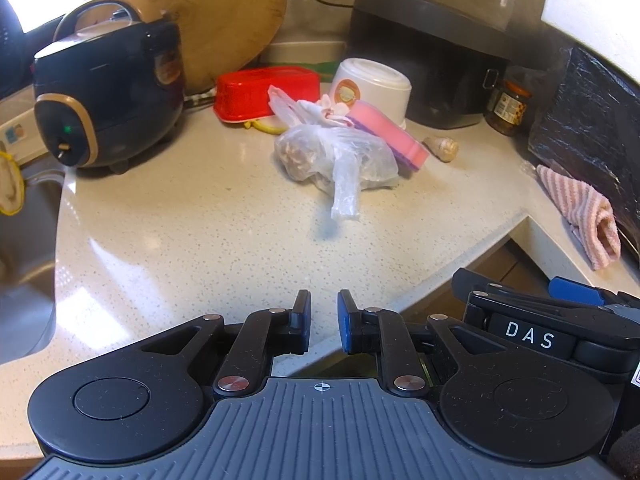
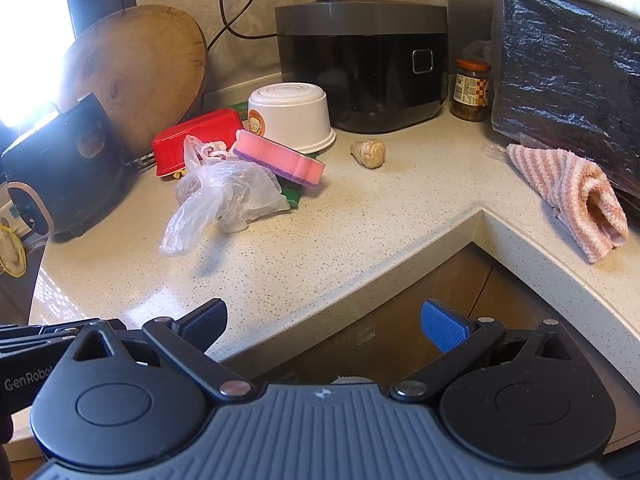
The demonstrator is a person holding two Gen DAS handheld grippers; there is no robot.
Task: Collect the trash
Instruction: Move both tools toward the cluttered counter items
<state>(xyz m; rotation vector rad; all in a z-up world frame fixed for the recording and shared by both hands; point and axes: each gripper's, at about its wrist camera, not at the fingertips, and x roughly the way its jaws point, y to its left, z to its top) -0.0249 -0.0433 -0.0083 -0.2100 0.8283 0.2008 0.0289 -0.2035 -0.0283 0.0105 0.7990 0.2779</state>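
The speckled, glossy stone table (image 2: 360, 216) bends in an L around a cabinet gap. At its back stand a boxy dark cooker (image 2: 362, 64) and a round wooden board (image 2: 136, 76) leaning on the wall; a rounded navy rice cooker (image 1: 108, 96) sits to the left. Mid-table lies the trash: a crinkled clear plastic bag (image 1: 332, 156), knotted, with brownish lumps inside, touching a pink-and-purple sponge (image 2: 280, 158). Behind it are a red plastic tub (image 1: 266, 92) and an upturned white bowl (image 2: 292, 118). A striped towel (image 2: 572, 204) lies rolled at the right. The left claw (image 1: 324, 320) hovers low over the table edge, fingers nearly together, holding nothing. The right claw (image 2: 324, 324) hangs beside it, spread wide.
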